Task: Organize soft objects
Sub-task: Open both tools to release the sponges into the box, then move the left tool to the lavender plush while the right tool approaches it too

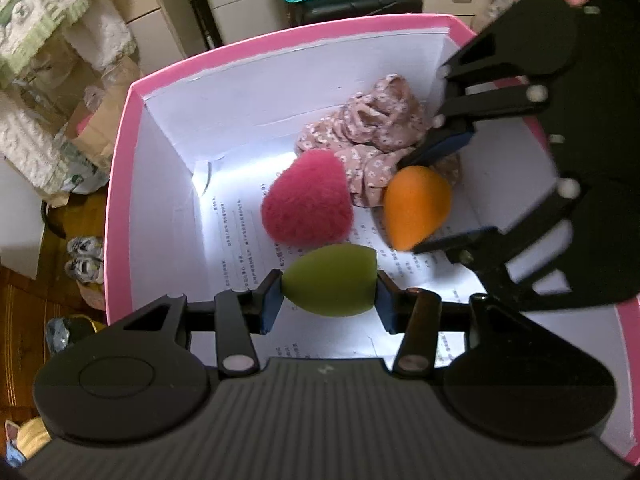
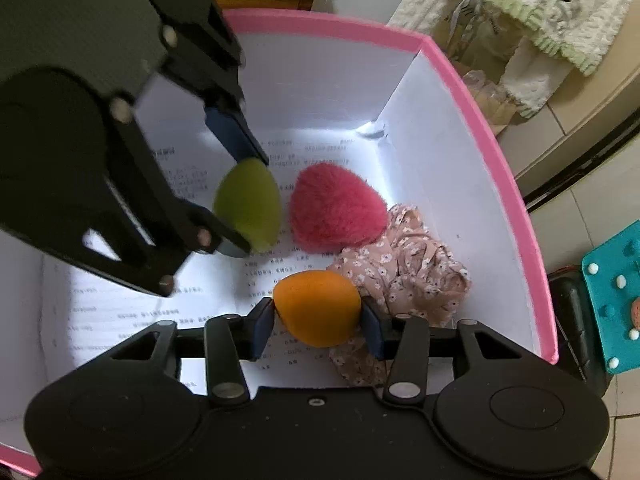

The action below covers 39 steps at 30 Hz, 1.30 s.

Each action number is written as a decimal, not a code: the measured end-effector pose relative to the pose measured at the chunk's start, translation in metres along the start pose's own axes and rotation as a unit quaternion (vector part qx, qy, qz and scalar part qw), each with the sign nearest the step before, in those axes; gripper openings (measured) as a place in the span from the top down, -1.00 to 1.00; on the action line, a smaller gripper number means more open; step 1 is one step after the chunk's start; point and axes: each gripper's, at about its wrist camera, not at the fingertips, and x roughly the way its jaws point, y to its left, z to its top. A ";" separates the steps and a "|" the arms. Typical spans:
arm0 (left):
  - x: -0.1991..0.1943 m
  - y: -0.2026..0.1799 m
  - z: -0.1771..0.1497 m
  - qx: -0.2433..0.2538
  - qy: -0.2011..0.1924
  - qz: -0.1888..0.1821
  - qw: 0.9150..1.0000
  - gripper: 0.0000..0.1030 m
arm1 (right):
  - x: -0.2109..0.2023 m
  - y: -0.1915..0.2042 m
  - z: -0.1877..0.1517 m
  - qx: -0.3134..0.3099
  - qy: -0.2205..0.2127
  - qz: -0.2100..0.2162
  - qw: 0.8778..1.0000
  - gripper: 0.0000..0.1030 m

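1. Our left gripper [image 1: 329, 296] clamps the green sponge [image 1: 331, 280] squarely between its fingers.
2. Our right gripper [image 2: 318, 326] clamps the orange sponge [image 2: 318, 308] likewise.
3. Ahead of both fingertips, inside the pink box [image 1: 120, 184], lie the fluffy heart [image 1: 308, 200] and floral cloth [image 1: 372, 132].

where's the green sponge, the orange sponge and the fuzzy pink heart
green sponge [image 1: 330, 280], left wrist view, middle of its body between the pads
orange sponge [image 2: 316, 308], right wrist view, middle of its rounded front
fuzzy pink heart [image 1: 308, 200], left wrist view, centre of its furry top
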 end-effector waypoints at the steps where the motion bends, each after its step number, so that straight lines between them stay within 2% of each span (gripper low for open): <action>1: 0.001 0.001 0.000 -0.005 0.001 0.003 1.000 0.04 | -0.005 0.000 -0.001 0.007 -0.009 -0.004 1.000 -0.18; 3: 0.000 0.002 0.001 -0.011 0.000 0.009 1.000 -0.14 | -0.018 -0.001 -0.006 0.018 -0.029 -0.018 0.999 -0.18; 7: -0.009 -0.002 -0.001 -0.007 -0.011 0.014 1.000 -0.17 | -0.053 -0.005 -0.021 0.066 -0.072 -0.028 0.995 -0.20; 11: -0.024 -0.004 -0.007 -0.006 -0.019 0.004 1.000 -0.24 | -0.097 -0.002 -0.042 0.131 -0.119 -0.013 0.984 -0.20; 16: -0.053 -0.008 -0.020 -0.010 -0.046 -0.002 0.999 -0.31 | -0.140 0.012 -0.071 0.219 -0.142 0.004 0.965 -0.21; 22: -0.095 -0.021 -0.039 0.001 -0.086 -0.007 0.996 -0.35 | -0.159 0.024 -0.108 0.312 -0.154 0.019 0.937 -0.21; 28: -0.135 -0.039 -0.058 0.003 -0.124 -0.028 0.992 -0.40 | -0.174 0.051 -0.139 0.336 -0.167 0.016 0.927 -0.21; 34: -0.169 -0.076 -0.067 0.031 -0.159 -0.043 0.986 -0.47 | -0.188 0.070 -0.165 0.350 -0.181 0.020 0.919 -0.24; 39: -0.176 -0.108 -0.065 0.058 -0.163 -0.071 0.982 -0.48 | -0.193 0.087 -0.191 0.356 -0.193 0.013 0.914 -0.27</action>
